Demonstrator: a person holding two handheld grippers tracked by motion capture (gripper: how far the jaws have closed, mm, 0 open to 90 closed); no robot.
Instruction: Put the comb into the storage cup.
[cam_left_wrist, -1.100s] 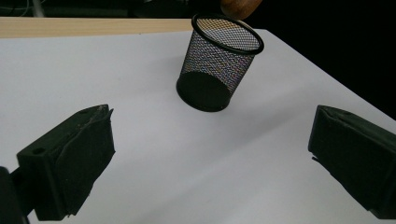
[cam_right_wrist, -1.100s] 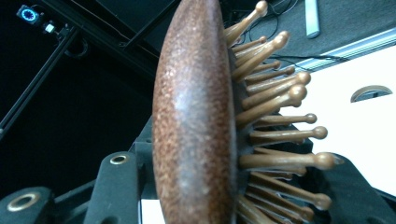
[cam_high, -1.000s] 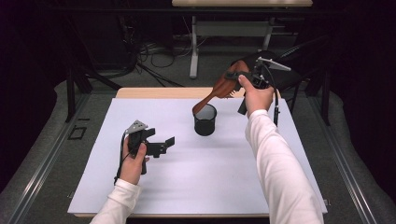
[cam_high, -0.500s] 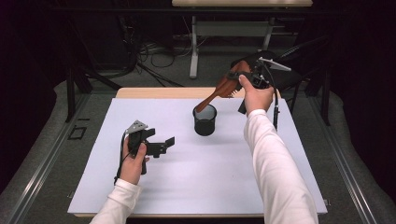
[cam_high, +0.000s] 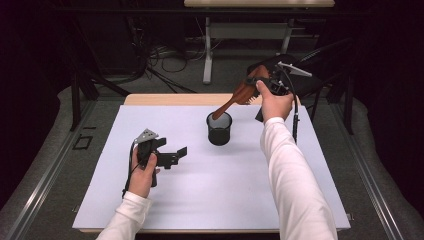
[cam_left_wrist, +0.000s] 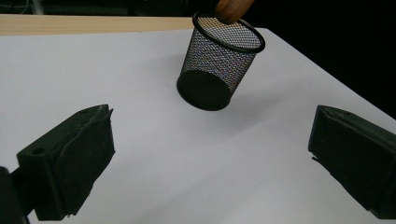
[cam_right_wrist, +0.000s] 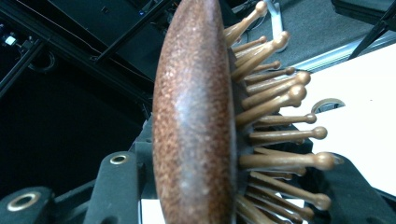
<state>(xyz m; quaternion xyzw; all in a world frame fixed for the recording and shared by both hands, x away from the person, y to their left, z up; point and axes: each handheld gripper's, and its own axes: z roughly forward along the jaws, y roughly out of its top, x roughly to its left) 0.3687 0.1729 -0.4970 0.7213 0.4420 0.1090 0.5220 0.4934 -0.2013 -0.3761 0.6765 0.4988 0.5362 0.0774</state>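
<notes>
White table (cam_high: 200, 200) set in dark room, cables and desk legs seen on floor behind. Black mesh cup (cam_high: 219, 128) placed upright near table's middle, taken as landmark. Wooden hairbrush (cam_high: 240, 95) held tilted above and behind cup, handle tip dipped just inside cup rim. Brush head pinched between jaws of right gripper (cam_high: 267, 86), raised behind and right of cup. Left gripper (cam_high: 172, 157) rested on table left of and nearer than cup, jaws spread wide, nothing between.
</notes>
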